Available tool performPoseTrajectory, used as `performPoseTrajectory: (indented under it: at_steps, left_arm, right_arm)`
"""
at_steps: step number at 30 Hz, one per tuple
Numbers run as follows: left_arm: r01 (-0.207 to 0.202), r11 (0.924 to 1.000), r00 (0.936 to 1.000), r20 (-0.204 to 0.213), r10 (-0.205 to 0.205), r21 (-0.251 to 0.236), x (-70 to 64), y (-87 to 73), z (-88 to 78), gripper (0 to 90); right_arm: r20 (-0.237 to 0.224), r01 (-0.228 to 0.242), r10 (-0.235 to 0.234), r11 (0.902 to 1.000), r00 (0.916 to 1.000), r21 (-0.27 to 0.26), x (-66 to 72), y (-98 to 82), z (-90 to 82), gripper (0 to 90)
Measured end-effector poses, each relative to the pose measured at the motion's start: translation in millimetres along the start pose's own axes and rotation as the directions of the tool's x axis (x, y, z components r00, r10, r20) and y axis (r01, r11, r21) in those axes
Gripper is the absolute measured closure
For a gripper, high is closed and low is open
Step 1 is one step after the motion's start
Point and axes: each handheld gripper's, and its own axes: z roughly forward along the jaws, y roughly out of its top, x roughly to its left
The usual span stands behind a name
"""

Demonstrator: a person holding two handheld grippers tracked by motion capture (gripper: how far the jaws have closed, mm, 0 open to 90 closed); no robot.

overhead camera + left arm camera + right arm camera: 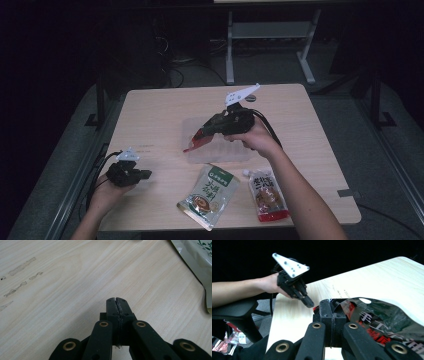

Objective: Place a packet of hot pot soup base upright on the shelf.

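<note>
Lying near held dark packet [207, 131]: green pouch [209, 196], red pouch [268, 195]

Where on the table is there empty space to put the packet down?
The far left corner of the table is bare, and so is the far right edge past the right gripper holding the dark packet. The near middle is crowded: green pouch, red pouch.

A dim lab or workroom. A bare wooden table [160, 115] stands on grey carpet. At twelve o'clock, a white metal frame [270, 45] and loose cables [175, 70].
</note>
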Motion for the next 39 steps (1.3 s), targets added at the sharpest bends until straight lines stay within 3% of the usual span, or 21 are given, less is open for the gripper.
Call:
performPoseTrajectory:
  at_steps: [8,16,25,39]
  left_arm:
    - [0.009,1.0000,1.0000,-0.002,-0.009,-0.003,0.4,-1.5,-1.1,89.4]
    - [0.009,1.0000,1.0000,-0.002,-0.009,-0.002,-0.2,-1.0,-0.8,89.4]
    - [0.010,1.0000,1.0000,-0.002,-0.010,0.002,-0.2,-1.3,-0.9,89.4]
    - [0.011,0.9999,0.9999,-0.001,-0.011,0.008,-1.5,-0.4,0.6,89.4]
  right_arm:
    - [0.020,-0.033,0.033,0.9994,0.9992,0.004,-22.6,0.8,1.2,90.0]
    - [0.033,-0.064,0.063,0.9980,0.9974,0.005,-33.6,-4.4,-5.2,90.0]
    - [0.040,-0.070,0.069,0.9975,0.9968,0.007,-35.4,-7.2,-12.1,90.0]
    - [0.073,-0.085,0.081,0.9951,0.9940,0.051,-33.5,-17.9,-33.5,90.0]
